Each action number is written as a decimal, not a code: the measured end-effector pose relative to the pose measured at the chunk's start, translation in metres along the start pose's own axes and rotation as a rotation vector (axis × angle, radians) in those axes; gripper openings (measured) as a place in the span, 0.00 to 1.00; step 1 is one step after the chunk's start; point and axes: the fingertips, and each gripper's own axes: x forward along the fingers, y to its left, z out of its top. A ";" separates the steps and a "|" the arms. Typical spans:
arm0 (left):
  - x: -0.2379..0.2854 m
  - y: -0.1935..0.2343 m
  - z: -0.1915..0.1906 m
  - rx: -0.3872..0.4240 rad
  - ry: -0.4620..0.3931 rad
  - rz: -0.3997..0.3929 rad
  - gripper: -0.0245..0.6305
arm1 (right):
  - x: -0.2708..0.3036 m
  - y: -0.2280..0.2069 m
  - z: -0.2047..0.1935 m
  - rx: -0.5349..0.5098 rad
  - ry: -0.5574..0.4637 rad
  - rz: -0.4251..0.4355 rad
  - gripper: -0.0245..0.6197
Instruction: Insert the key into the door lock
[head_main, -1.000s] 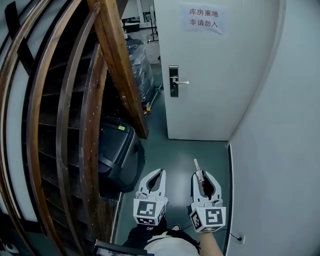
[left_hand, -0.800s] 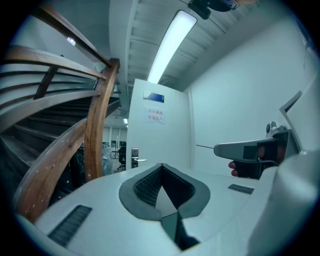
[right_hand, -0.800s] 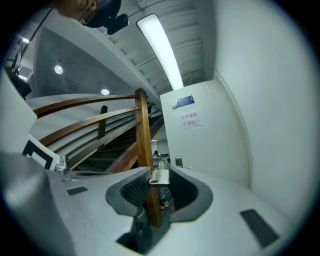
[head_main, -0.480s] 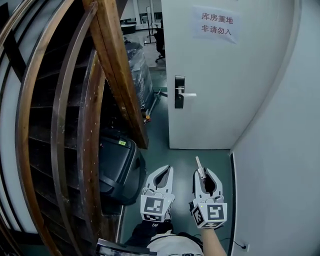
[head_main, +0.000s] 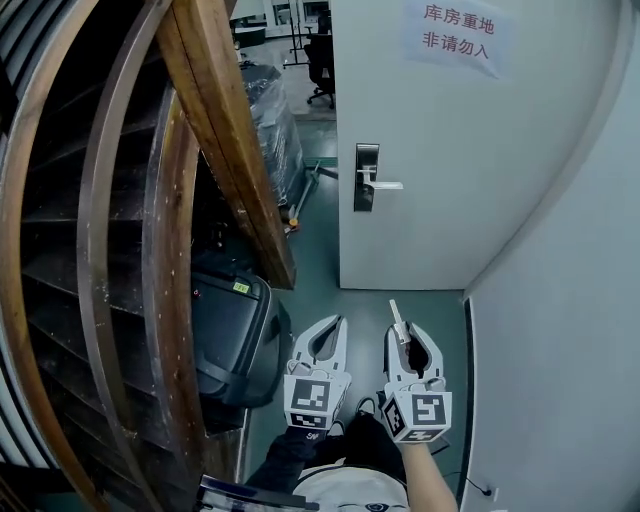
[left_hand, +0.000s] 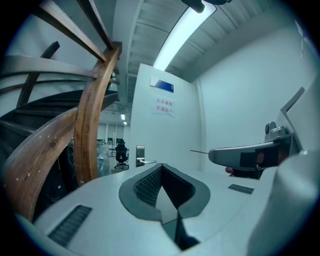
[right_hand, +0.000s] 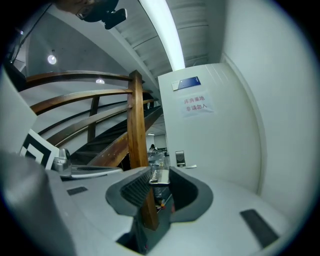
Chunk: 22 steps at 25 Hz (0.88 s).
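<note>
We are gripping the key (head_main: 396, 314) in the right hand-held gripper (head_main: 406, 334), its jaws clenched on the key's base. The key's long axis is running along the jaws, and its thin blade is sticking out past the tips, pointing ahead at the door (head_main: 450, 150) and leaning a little to the left. It is hanging low over the floor (head_main: 330, 255), well apart from the lock (head_main: 366, 178), which is sitting on the door's left edge with the handle (head_main: 388, 185) jutting right. A sign (head_main: 458, 28) is showing high on the door. We are carrying the left hand-held gripper (head_main: 329, 326) just beside the right one, jaws pressed together with nothing between them, aiming the same way. To our left a case (head_main: 230, 330) is lying shut under the wooden stair rail (head_main: 225, 130); we are not seeing what is inside it. Beyond it a load (head_main: 268, 110) is standing wrapped in film, its contents too blurred to tell
</note>
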 end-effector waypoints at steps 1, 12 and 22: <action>0.007 0.003 -0.002 -0.003 0.004 0.003 0.04 | 0.009 -0.003 -0.002 -0.001 0.006 0.005 0.22; 0.112 0.031 -0.008 0.002 -0.001 0.076 0.04 | 0.125 -0.050 -0.010 -0.020 0.012 0.091 0.22; 0.165 0.082 -0.044 0.002 0.050 0.133 0.04 | 0.235 -0.085 -0.057 -0.047 0.074 0.080 0.22</action>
